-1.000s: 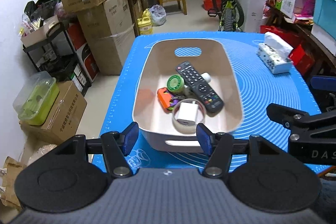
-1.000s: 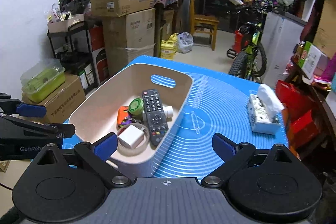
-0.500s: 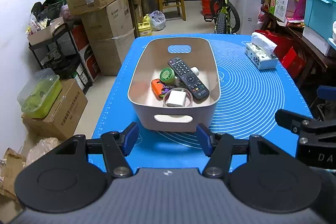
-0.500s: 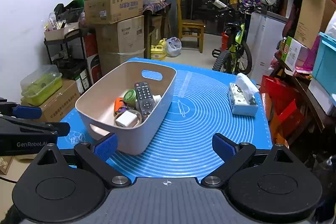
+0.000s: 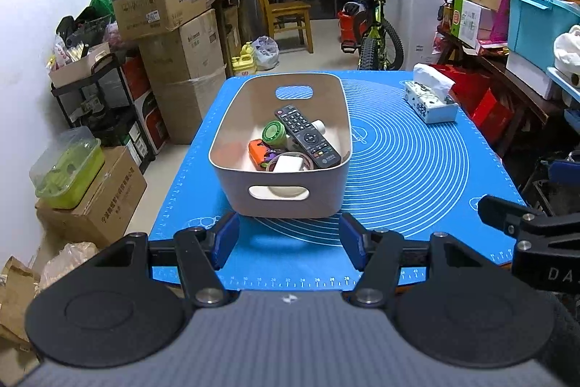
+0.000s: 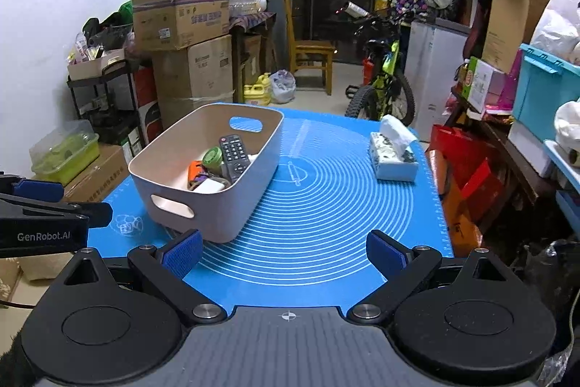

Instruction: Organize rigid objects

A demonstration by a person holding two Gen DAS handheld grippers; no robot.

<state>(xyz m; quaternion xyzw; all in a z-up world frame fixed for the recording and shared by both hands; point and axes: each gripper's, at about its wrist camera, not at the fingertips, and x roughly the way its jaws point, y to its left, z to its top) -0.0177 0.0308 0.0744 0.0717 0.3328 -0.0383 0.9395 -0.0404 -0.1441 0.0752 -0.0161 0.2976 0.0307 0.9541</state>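
A beige bin [image 5: 232,118] [image 6: 253,165] stands on the blue mat [image 5: 406,169]. It holds a black remote [image 5: 306,135] [image 6: 233,156], a green round lid [image 5: 273,131], an orange object [image 5: 257,149], a white charger [image 5: 288,164] inside a tape roll, and a white tube. My left gripper [image 5: 288,242] is open and empty, just in front of the bin's near wall. My right gripper [image 6: 286,254] is open and empty, over the mat's near edge, right of the bin.
A tissue box [image 5: 429,97] [image 6: 393,151] sits at the mat's far right. Cardboard boxes [image 5: 163,9], a shelf and a green container [image 5: 67,169] stand to the left. A bicycle [image 5: 373,31] and a chair stand behind. Red bags and blue crates are on the right.
Both grippers have pulled back and away from the bin, which now looks smaller and farther off. Both stay open and empty. The bin's contents have not moved.
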